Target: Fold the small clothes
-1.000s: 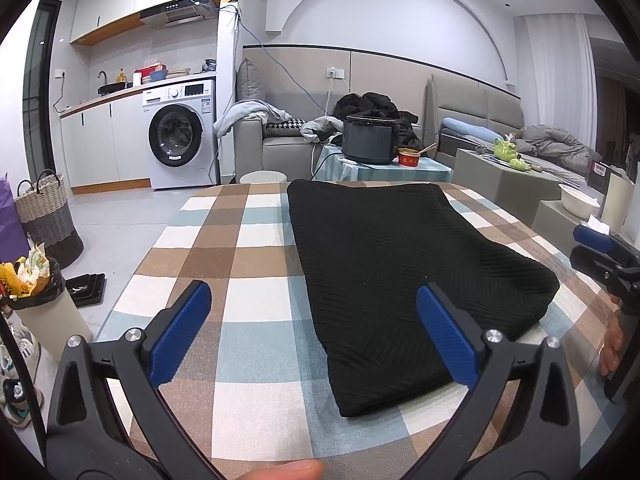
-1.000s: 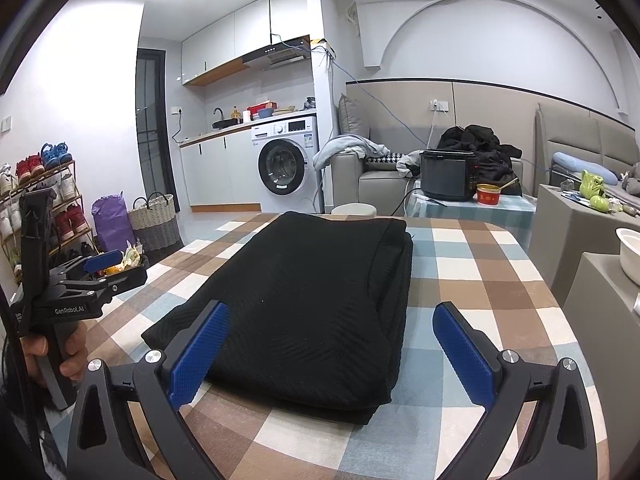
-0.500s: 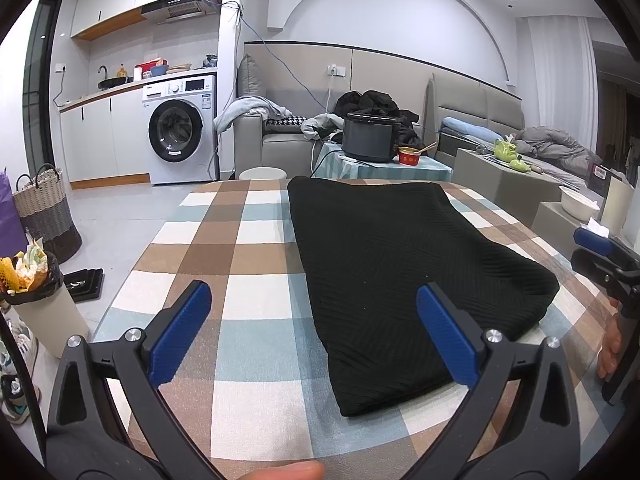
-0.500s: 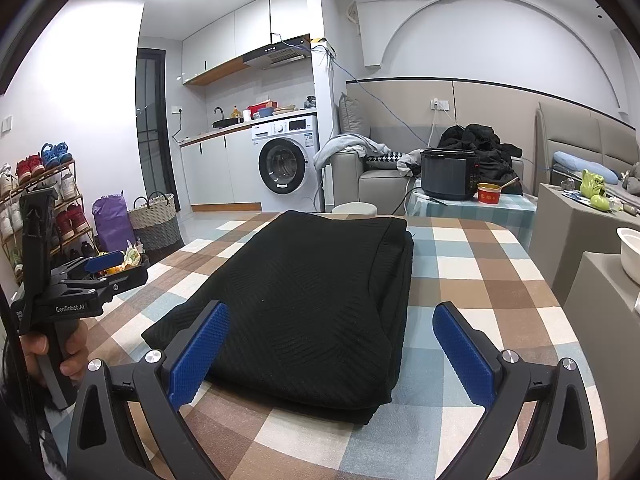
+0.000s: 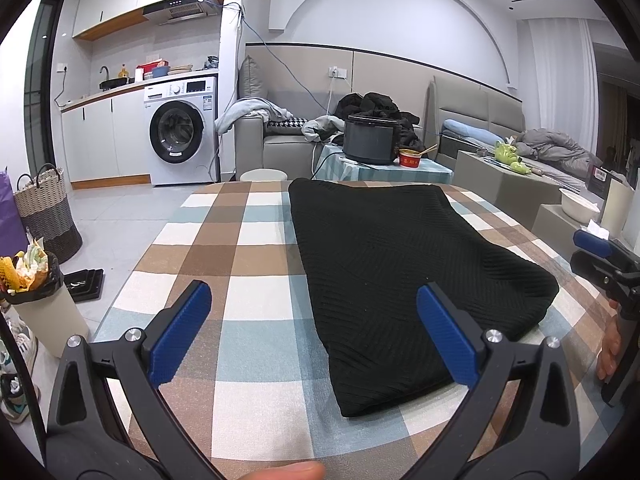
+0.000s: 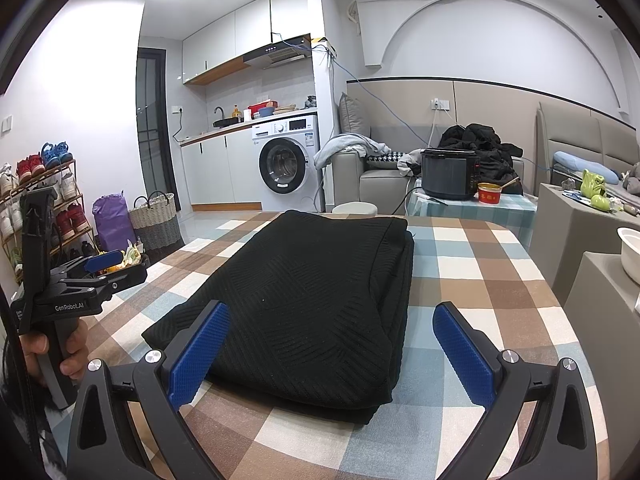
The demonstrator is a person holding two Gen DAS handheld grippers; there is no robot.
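The black knit garment (image 6: 312,300) lies folded into a long layered rectangle on the checked tablecloth (image 5: 236,320), running lengthwise away from you toward the cooker (image 5: 370,140) at the far end. Doubled edges show along its right side in the right wrist view — so the lengthwise fold looks done.

Your left gripper (image 5: 316,332) hangs over the garment's near left corner, jaws spread wide, holding nothing. Your right gripper (image 6: 332,348) sits over the near right corner, likewise spread and empty. Neither touches the cloth.

Judgement: you hold both at the near edge, one per corner, because the next fold probably carries that end over toward the far end. Thick knit — bite through all layers or the lower ones may lag.
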